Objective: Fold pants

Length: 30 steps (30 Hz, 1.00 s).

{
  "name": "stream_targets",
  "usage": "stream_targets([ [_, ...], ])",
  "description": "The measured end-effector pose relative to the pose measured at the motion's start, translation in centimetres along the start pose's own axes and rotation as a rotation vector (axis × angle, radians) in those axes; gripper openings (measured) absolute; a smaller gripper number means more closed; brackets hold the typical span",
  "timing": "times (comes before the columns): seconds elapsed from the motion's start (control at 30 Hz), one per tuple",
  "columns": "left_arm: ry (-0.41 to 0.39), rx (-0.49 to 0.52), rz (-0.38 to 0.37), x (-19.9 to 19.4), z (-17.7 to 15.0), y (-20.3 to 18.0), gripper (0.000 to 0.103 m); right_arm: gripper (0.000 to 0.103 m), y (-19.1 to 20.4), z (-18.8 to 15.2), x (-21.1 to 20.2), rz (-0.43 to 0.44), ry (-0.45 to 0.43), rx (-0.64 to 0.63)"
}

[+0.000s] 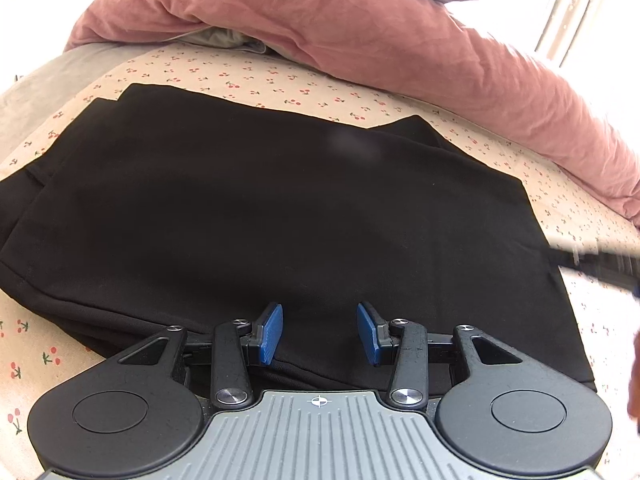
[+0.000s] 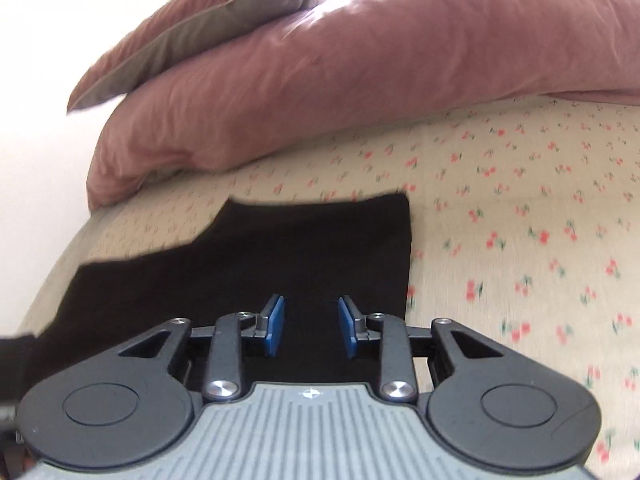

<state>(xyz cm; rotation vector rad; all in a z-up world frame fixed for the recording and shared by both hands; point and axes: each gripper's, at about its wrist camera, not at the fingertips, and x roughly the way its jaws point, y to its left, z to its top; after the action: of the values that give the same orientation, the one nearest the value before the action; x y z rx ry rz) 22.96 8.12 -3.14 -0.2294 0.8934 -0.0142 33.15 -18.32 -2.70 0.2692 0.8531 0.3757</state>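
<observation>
A pink duvet (image 1: 360, 28) fills the upper frame. Below it spreads a cherry-print bedsheet (image 2: 520, 216). Perhaps a grey pillow (image 2: 224, 20) lies upper left.

Folded cloth pants (image 1: 280, 208): plain black throughout, no pattern. Cotton bed sheet (image 2: 520, 208): cream ground, small repeating print of red cherries on green stems. Rumpled quilted duvet (image 1: 360, 40): dusty pink, unpatterned, grey on its reverse. Left tool (image 1: 320, 334) and right tool (image 2: 311, 326): black arms, blue ribbed pads, grey ridged housing.
</observation>
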Motion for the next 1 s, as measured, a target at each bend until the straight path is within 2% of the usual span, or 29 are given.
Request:
stream_targets([
  [0.1,-0.006,0.019,0.012,0.1,-0.2,-0.3,0.041,0.034,1.4,-5.1,-2.3,0.008,0.073,-0.054],
  [0.17,-0.007,0.032,0.022,0.1,-0.2,-0.5,0.041,0.034,1.7,-7.7,-4.4,0.014,0.056,-0.088],
  [0.33,-0.006,0.047,0.028,0.2,-0.2,-0.6,0.041,0.034,2.1,-10.2,-7.2,-0.014,0.046,-0.053],
  [0.43,-0.005,0.051,0.027,0.1,-0.2,-0.5,0.041,0.034,3.3,-11.0,-8.3,-0.048,0.081,-0.150],
  [0.5,-0.006,0.043,0.024,0.1,-0.1,-0.5,0.041,0.035,2.5,-10.7,-9.6,-0.004,0.059,-0.082],
  [0.57,-0.011,0.040,0.017,0.0,-0.1,-0.6,0.041,0.048,0.3,-10.3,-11.1,0.070,-0.017,0.034],
  [0.63,-0.023,0.046,0.000,-0.3,-0.1,-0.8,0.041,0.070,-2.6,-10.2,-11.7,0.108,-0.073,0.193],
  [0.67,-0.032,0.052,-0.010,-0.6,-0.2,-0.9,0.041,0.071,-4.4,-10.4,-11.3,0.143,-0.075,0.296],
  [0.77,-0.066,0.085,-0.030,-1.4,-0.1,-1.9,0.041,0.069,-8.2,-12.1,-9.1,0.261,-0.040,0.547],
  [0.8,-0.076,0.097,-0.044,-1.5,0.0,-2.4,0.041,0.063,-8.4,-12.3,-8.6,0.286,-0.053,0.577],
  [0.9,-0.078,0.123,-0.103,-1.4,0.9,-4.5,0.041,0.061,-6.8,-11.7,-7.8,0.266,-0.061,0.501],
  [0.97,-0.069,0.158,-0.125,-1.0,1.7,-6.9,0.041,0.054,-5.7,-11.8,-7.1,0.244,-0.077,0.452],
  [1.0,-0.064,0.187,-0.133,-0.7,2.0,-8.4,0.041,0.048,-5.5,-12.0,-7.0,0.237,-0.090,0.444],
])
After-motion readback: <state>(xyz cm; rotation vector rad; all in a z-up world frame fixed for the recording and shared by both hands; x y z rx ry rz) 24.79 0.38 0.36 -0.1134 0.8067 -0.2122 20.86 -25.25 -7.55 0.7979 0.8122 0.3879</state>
